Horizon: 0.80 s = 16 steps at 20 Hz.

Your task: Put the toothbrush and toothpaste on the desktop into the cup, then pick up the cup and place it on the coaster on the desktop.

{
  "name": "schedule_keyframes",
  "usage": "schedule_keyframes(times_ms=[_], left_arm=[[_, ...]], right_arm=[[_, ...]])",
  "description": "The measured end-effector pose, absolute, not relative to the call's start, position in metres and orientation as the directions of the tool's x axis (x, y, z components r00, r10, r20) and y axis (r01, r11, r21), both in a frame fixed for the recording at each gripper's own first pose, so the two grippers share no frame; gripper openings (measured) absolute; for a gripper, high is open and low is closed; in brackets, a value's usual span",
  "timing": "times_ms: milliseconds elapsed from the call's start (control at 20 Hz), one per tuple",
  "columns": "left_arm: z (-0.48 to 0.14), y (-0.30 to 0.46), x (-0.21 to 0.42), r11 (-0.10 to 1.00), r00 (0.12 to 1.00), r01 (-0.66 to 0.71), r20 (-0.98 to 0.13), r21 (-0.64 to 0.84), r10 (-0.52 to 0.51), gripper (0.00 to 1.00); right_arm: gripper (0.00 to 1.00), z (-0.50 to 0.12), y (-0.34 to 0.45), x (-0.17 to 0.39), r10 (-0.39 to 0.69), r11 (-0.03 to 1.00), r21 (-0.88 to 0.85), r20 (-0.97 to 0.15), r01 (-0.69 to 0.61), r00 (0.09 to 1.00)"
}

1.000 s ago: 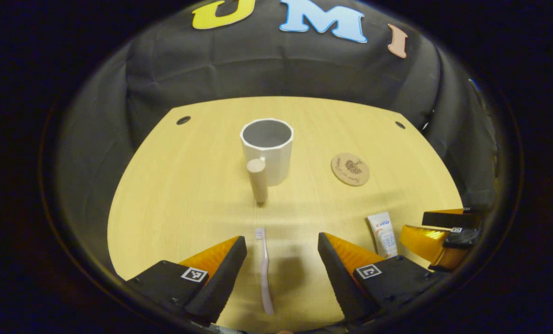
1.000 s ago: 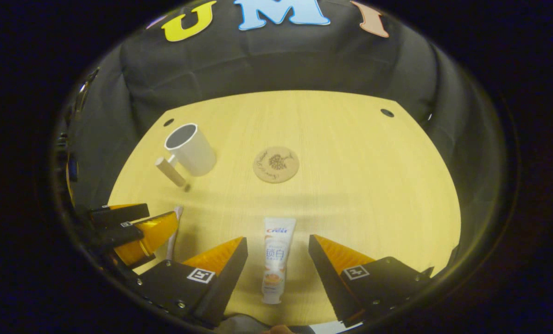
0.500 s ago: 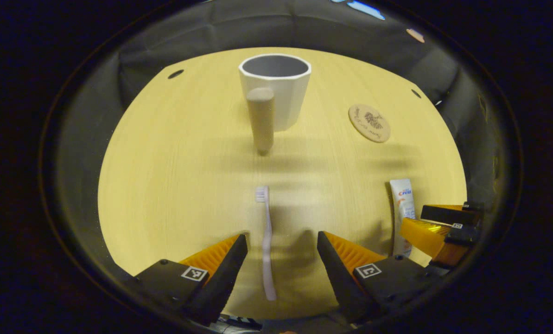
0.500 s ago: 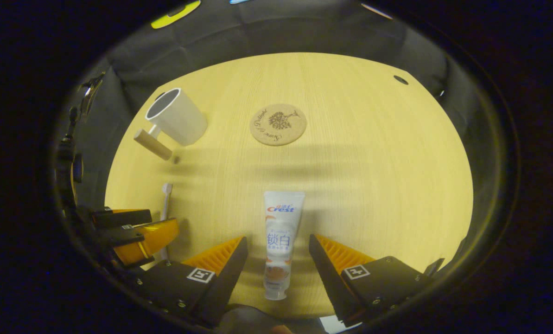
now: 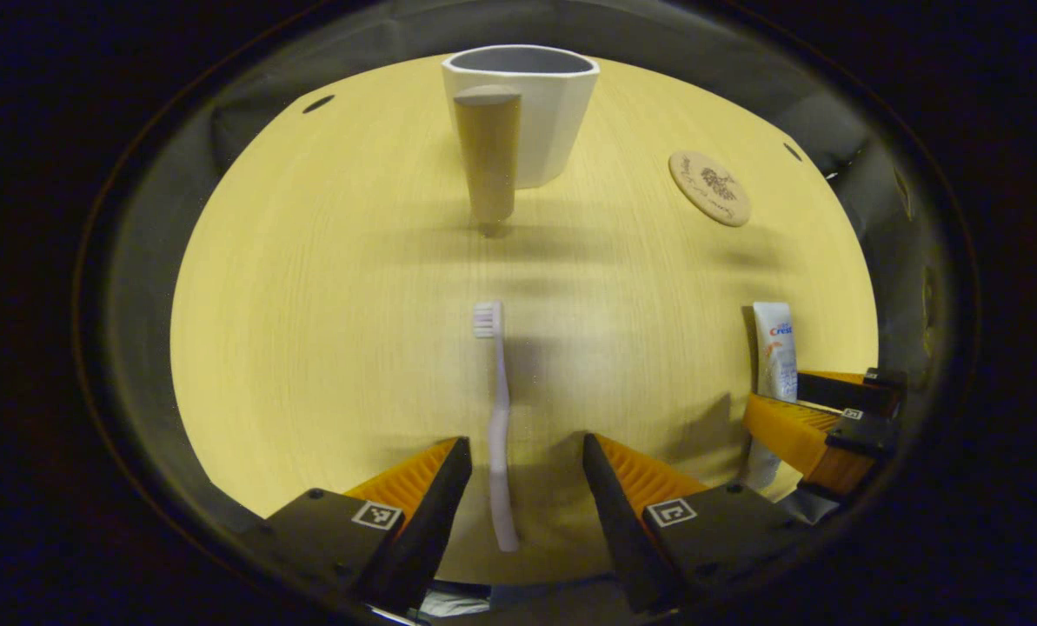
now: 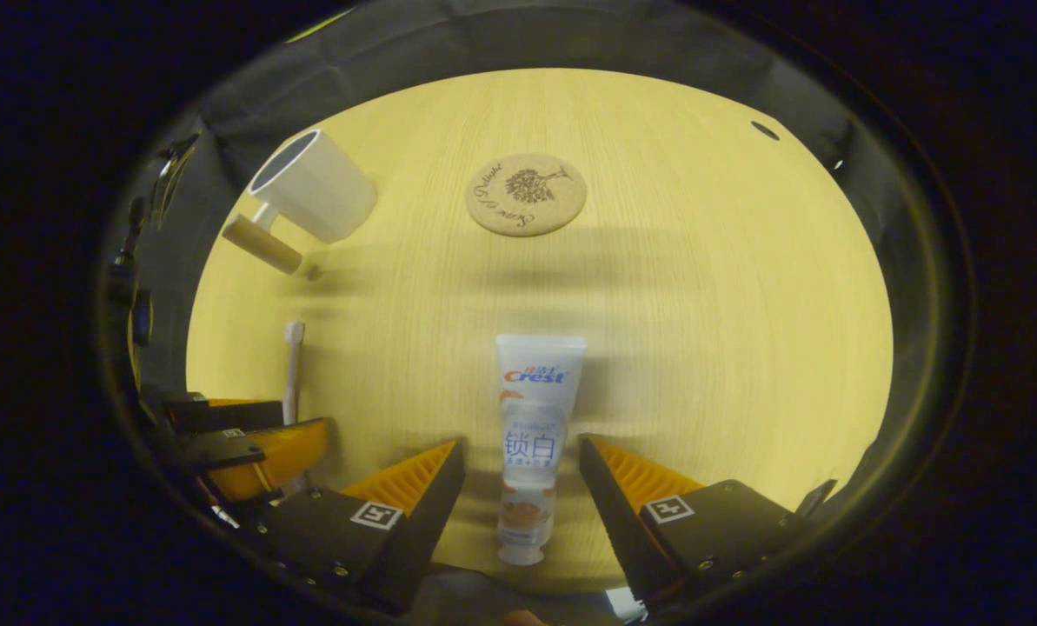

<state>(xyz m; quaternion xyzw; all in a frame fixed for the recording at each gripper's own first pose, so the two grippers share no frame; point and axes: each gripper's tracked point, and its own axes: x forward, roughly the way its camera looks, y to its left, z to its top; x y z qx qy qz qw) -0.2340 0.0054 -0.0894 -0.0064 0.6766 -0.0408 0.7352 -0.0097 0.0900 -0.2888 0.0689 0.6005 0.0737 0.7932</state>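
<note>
A pale pink toothbrush (image 5: 498,417) lies on the wooden desktop (image 5: 327,330), bristles pointing away, its handle between the spread fingers of my left gripper (image 5: 518,448), which stands open just above it. The white toothpaste tube (image 6: 531,435) lies lengthwise between the fingers of my right gripper (image 6: 518,452), also open. The white cup (image 5: 527,109) with a wooden handle stands upright at the far side, empty. A round cork coaster (image 6: 525,194) lies to its right. The toothpaste (image 5: 774,365) and right gripper (image 5: 818,417) show at the right of the left gripper view; the toothbrush (image 6: 292,365) and left gripper (image 6: 249,435) show at the left of the right gripper view.
The desktop has small dark holes near its far corners (image 5: 318,104) (image 6: 763,130). Black cloth walls surround the desk on all sides. Bare wood lies between the cup, the coaster and the two grippers.
Both grippers have dropped lower and tipped down toward the desktop; the toothbrush and the toothpaste now sit deeper between the fingers. Nothing on the desk has moved.
</note>
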Motion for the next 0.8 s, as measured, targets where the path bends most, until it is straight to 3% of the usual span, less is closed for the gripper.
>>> schedule_keyframes(times_ms=[50, 250, 300, 350, 400, 450, 500, 550, 650, 700, 750, 800], left_arm=[[-0.089, 0.007, -0.234, 0.997, 0.077, 0.052, -0.995, -0.062, -0.065, 0.85], [-0.089, 0.013, -0.234, 0.998, 0.068, 0.06, -0.997, -0.027, -0.031, 0.76], [-0.089, 0.014, -0.235, 0.998, 0.066, 0.064, -0.997, -0.025, -0.029, 0.6], [-0.089, 0.014, -0.234, 0.997, 0.066, 0.067, -0.997, -0.025, -0.029, 0.66], [-0.091, 0.014, -0.233, 0.998, 0.068, 0.066, -0.997, -0.022, -0.026, 0.66], [-0.093, 0.013, -0.233, 0.998, 0.069, 0.061, -0.997, -0.022, -0.026, 0.55], [-0.092, 0.013, -0.233, 0.998, 0.07, 0.062, -0.997, -0.023, -0.027, 0.65], [-0.089, 0.015, -0.232, 0.998, 0.07, 0.068, -0.997, -0.012, -0.017, 0.58], [-0.089, 0.012, -0.233, 0.998, 0.075, 0.053, -0.997, -0.023, -0.027, 0.41], [-0.091, 0.012, -0.234, 0.998, 0.074, 0.065, -0.997, -0.024, -0.029, 0.33], [-0.089, 0.013, -0.229, 0.998, 0.083, 0.062, -0.996, -0.019, -0.024, 0.3], [-0.09, 0.012, -0.233, 0.998, 0.083, 0.05, -0.996, -0.024, -0.028, 0.31]], right_arm=[[0.86, -0.29, 0.089, -0.009, 0.195, 0.981, 0.193, -0.945, -0.034, 0.264], [0.85, -0.293, 0.086, -0.009, 0.177, 0.984, 0.176, -0.948, -0.028, 0.263], [0.84, -0.294, 0.084, -0.008, 0.168, 0.985, 0.168, -0.949, -0.025, 0.267], [0.82, -0.294, 0.082, -0.009, 0.157, 0.987, 0.157, -0.95, -0.021, 0.269], [0.75, -0.295, 0.081, -0.009, 0.15, 0.988, 0.15, -0.951, -0.023, 0.269], [0.73, -0.295, 0.079, -0.008, 0.144, 0.99, 0.142, -0.951, -0.025, 0.273], [0.69, -0.295, 0.077, -0.008, 0.132, 0.991, 0.134, -0.951, -0.012, 0.281], [0.61, -0.295, 0.077, -0.009, 0.135, 0.99, 0.14, -0.95, -0.003, 0.28], [0.61, -0.291, 0.071, -0.007, 0.119, 0.992, 0.125, -0.948, 0.002, 0.295], [0.41, -0.297, 0.073, -0.007, 0.122, 0.991, 0.133, -0.946, 0.016, 0.3], [0.38, -0.296, 0.071, -0.009, 0.122, 0.991, 0.132, -0.947, 0.013, 0.297], [0.42, -0.295, 0.068, -0.009, 0.109, 0.993, 0.12, -0.946, 0.016, 0.305]])
